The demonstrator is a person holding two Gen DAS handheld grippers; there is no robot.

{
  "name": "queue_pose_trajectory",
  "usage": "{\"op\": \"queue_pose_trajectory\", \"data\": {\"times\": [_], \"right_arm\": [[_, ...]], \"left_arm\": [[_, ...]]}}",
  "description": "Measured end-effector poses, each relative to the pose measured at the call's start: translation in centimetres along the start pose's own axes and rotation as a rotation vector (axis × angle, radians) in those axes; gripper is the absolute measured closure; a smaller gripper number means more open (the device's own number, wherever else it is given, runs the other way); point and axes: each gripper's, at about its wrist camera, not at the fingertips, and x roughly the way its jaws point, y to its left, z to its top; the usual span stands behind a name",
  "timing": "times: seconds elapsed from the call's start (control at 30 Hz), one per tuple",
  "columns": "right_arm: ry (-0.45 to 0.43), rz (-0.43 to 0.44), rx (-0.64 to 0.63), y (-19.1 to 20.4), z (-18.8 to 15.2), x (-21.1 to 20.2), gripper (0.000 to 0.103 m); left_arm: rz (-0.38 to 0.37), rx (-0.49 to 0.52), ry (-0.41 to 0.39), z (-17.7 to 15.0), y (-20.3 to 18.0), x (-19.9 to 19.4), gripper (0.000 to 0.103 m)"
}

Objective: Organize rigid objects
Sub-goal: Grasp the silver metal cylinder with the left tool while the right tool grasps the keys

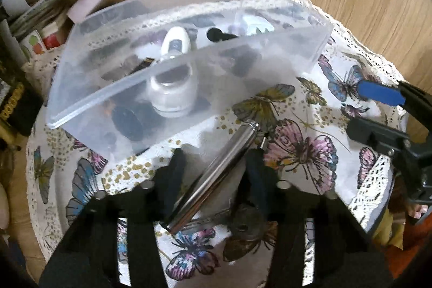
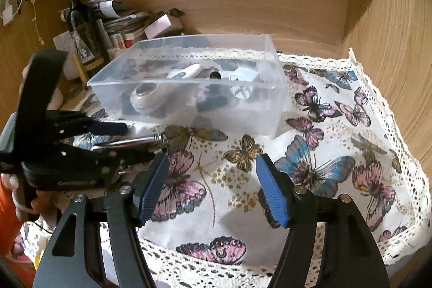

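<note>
Chrome tube (image 1: 216,177) seemingly clamped in left gripper (image 1: 216,166) jaws.

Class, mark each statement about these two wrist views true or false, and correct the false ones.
1. The left gripper grips a shiny metal tube. True.
2. The right gripper holds a white jar. False: its jaws stand open and empty.
3. The clear plastic box sits on the butterfly cloth. True.
4. The clear plastic box is empty. False: it holds several items, among them a white jar.
5. A dark bottle stands behind the box. True.
</note>
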Motion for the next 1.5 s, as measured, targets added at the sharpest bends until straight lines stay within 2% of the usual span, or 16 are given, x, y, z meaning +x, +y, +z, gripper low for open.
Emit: {"op": "queue_pose_trajectory", "data": {"times": [0.03,0.17,0.33,0.43,0.5,0.67,0.8,0.9,1.0,1.07,1.13,1.2,1.4,1.43,1.5], "right_arm": [[0.002,0.003,0.000,0.0,-0.1,0.0,0.039],[0.010,0.027,-0.006,0.6,-0.3,0.1,0.039],[0.033,0.072,-0.039,2.3,-0.4,0.8,0.039],[0.054,0.107,-0.077,3.7,-0.4,1.6,0.030],[0.069,0.128,-0.107,4.8,-0.5,2.1,0.030],[0.112,0.164,-0.134,6.9,-0.8,3.8,0.030],[0.126,0.161,-0.156,8.4,-1.1,4.8,0.031],[0.118,0.110,-0.189,9.1,-1.4,5.0,0.040],[0.107,0.094,-0.196,9.1,-1.6,4.8,0.058],[0.105,0.081,-0.189,9.0,-1.5,4.7,0.075],[0.103,0.070,-0.180,8.7,-1.4,4.7,0.080],[0.102,0.069,-0.170,8.4,-1.4,4.6,0.080],[0.113,0.071,-0.158,7.6,-1.7,4.0,0.080],[0.120,0.072,-0.154,7.5,-1.7,3.8,0.075],[0.125,0.080,-0.150,7.3,-1.6,3.6,0.061]], "left_arm": [[0.003,-0.001,-0.001,-0.1,0.0,-0.2,0.074],[0.005,-0.023,-0.014,-0.9,0.5,-1.2,0.088],[0.037,-0.080,-0.055,-2.4,1.6,-3.3,0.088],[0.054,-0.121,-0.082,-3.5,2.6,-4.8,0.088],[0.066,-0.140,-0.099,-4.4,3.2,-5.8,0.088],[0.099,-0.166,-0.079,-6.0,4.2,-6.1,0.088],[0.128,-0.161,-0.055,-7.1,4.7,-5.8,0.088],[0.127,-0.152,-0.055,-7.3,4.4,-5.7,0.088],[0.139,-0.139,-0.056,-7.1,4.3,-5.2,0.079],[0.127,-0.131,-0.057,-6.6,4.1,-4.8,0.076],[0.125,-0.120,-0.059,-6.2,3.9,-4.4,0.078],[0.133,-0.105,-0.068,-5.9,3.5,-4.2,0.087],[0.145,-0.133,-0.091,-6.1,3.9,-4.8,0.088],[0.145,-0.146,-0.099,-6.2,4.1,-5.1,0.088],[0.142,-0.178,-0.130,-6.2,4.8,-6.3,0.088]]}}
